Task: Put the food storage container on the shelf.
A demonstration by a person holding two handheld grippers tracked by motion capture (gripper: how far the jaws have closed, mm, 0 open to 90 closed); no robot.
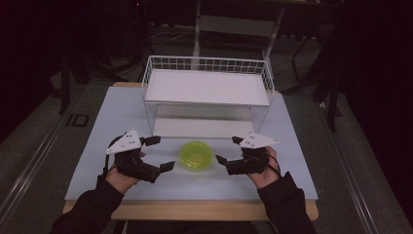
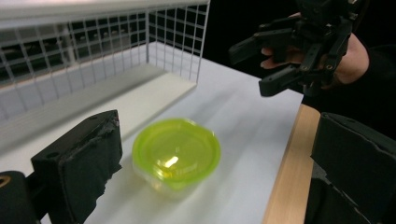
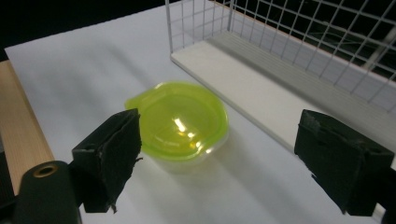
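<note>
Sitting on the white table [image 1: 97, 146] between the 2 grippers, just near of the wire shelf rack [image 1: 207, 92], is a small yellow-green plastic container [image 1: 196, 155] with a clear snap-on lid. The left gripper [image 1: 163, 153] hangs to its left and the right gripper [image 1: 226, 150] to its right, each with jaws spread wide apart and nothing between them, both close to the tub but not touching it. It looks thin-walled and very light, probably empty, so it should lift with little force; the glossy lid and smooth sides may be slippery, and a hard squeeze would likely dent the walls or pop the lid. A sensible hold would be across the rim, where the lid's edge stiffens it, with 1 pad on either side, rather than low on the tapered body.
</note>
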